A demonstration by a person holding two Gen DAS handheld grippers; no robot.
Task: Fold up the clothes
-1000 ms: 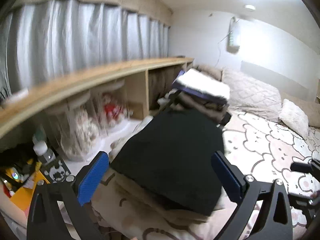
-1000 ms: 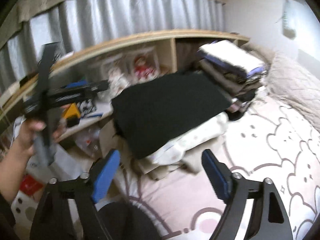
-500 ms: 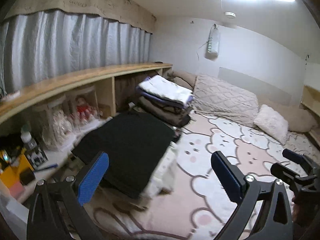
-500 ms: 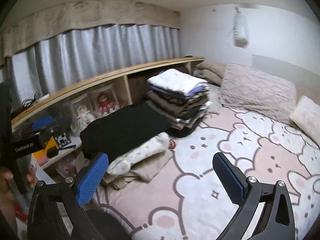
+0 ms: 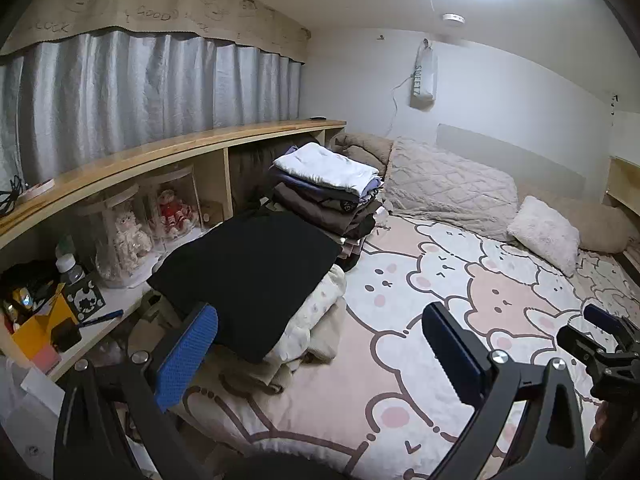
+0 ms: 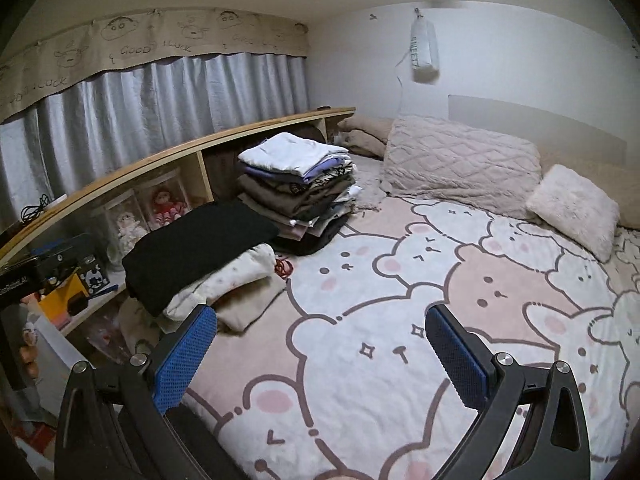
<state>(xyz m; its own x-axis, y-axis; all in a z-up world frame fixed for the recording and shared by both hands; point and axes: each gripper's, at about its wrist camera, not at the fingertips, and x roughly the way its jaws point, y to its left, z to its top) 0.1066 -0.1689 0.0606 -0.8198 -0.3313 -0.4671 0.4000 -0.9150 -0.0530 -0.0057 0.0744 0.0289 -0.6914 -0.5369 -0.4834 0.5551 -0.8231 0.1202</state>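
A folded black garment [image 5: 248, 276] lies on top of a low pile of cream and beige clothes [image 5: 312, 320] at the bed's left edge; it also shows in the right wrist view [image 6: 200, 252]. Behind it stands a tall stack of folded clothes [image 5: 328, 196] with a white piece on top, seen too in the right wrist view [image 6: 296, 184]. My left gripper [image 5: 320, 352] is open and empty, held back above the bed. My right gripper [image 6: 320, 356] is open and empty, also above the bed; it shows at the right edge of the left wrist view [image 5: 600, 344].
The bed has a pink and white bear-print sheet [image 6: 440, 280]. A quilted blanket [image 6: 460, 160] and a fluffy pillow [image 6: 572, 208] lie at the head. A wooden shelf [image 5: 160, 152] with dolls, a bottle and a yellow box runs along the left under grey curtains.
Both grippers have pulled back and away from the black garment, which now lies farther off. The view has widened over the whole bed. Both grippers stay open.
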